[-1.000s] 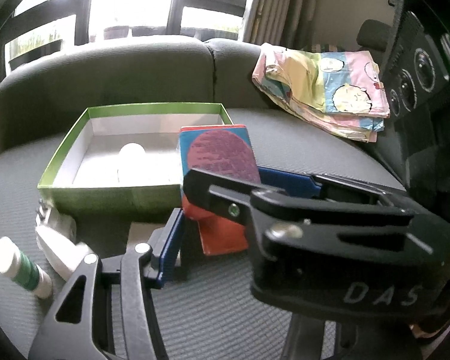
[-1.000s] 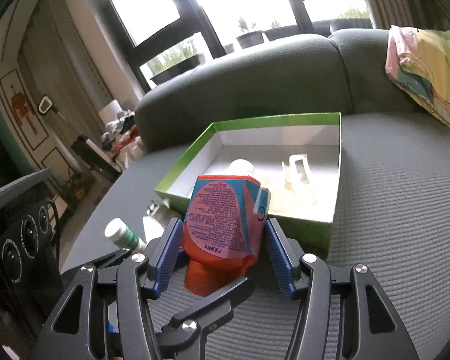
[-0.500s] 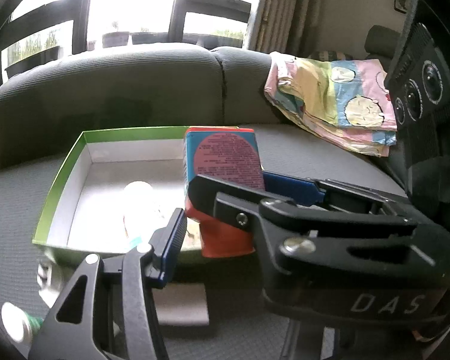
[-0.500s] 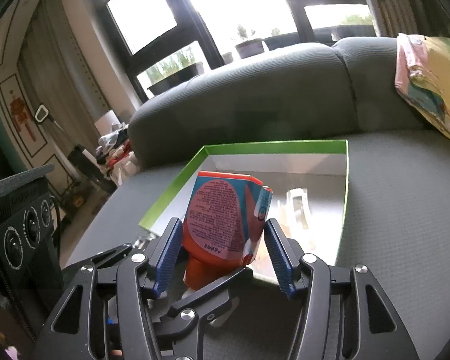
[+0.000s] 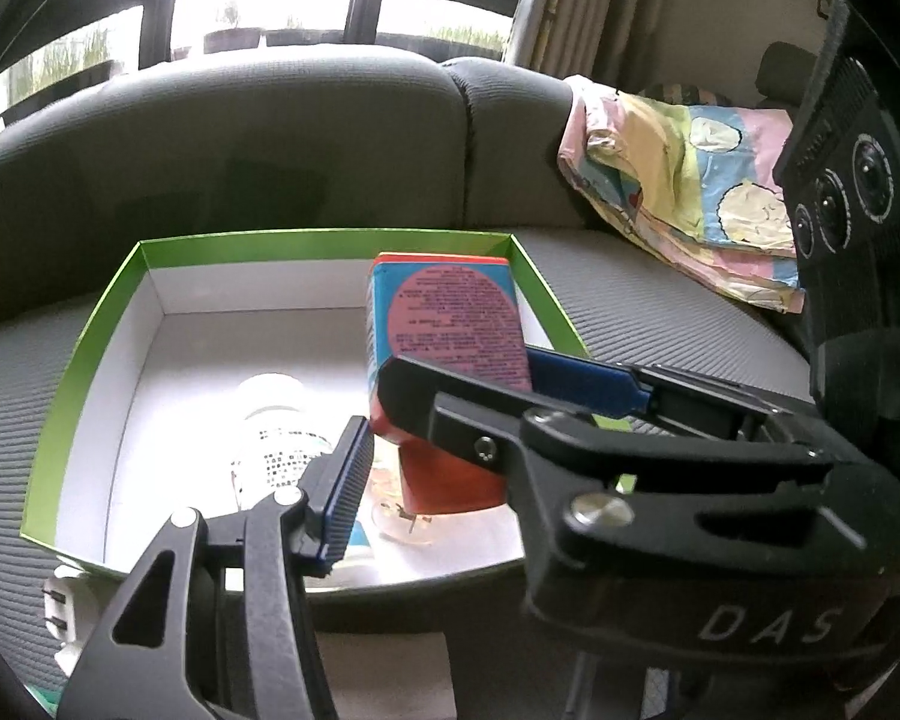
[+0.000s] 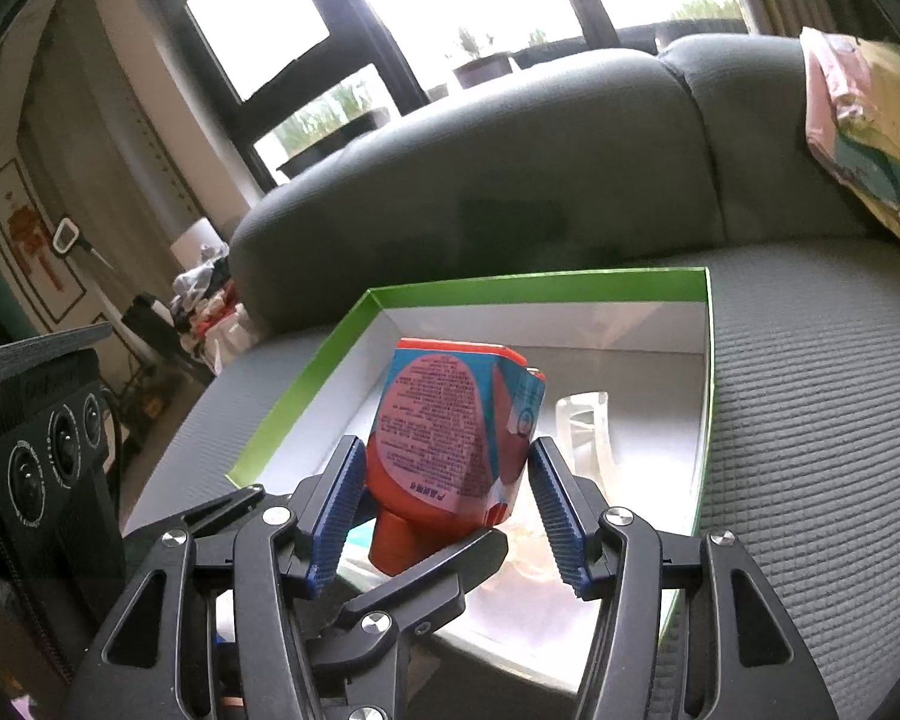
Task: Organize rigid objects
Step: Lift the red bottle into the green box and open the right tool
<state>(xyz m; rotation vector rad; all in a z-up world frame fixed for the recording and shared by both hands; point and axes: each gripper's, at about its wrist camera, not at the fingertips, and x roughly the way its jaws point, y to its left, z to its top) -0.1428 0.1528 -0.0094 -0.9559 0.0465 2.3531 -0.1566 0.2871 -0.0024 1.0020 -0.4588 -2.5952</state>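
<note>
A red and blue bottle [image 6: 450,450] hangs cap-down between the blue pads of my right gripper [image 6: 447,504], which is shut on it above the green-rimmed white box [image 6: 540,287]. The same bottle [image 5: 450,354] shows in the left wrist view, over the box [image 5: 324,237]. My left gripper [image 5: 480,414] is open beside the bottle; its left pad [image 5: 345,492] stands clear and the other finger crosses low in the right wrist view [image 6: 420,576]. A white jar [image 5: 270,420] and a clear plastic piece [image 6: 585,426] lie in the box.
The box sits on a grey sofa seat [image 6: 810,420]. A folded colourful cloth [image 5: 690,180] lies at the right. A white plug [image 5: 69,618] and a flat pale card [image 5: 390,684] lie in front of the box. A black speaker [image 6: 36,450] stands at the left.
Both grippers have moved forward and up with the bottle, from in front of the box to over its inside. The small white and green bottle has dropped out of view.
</note>
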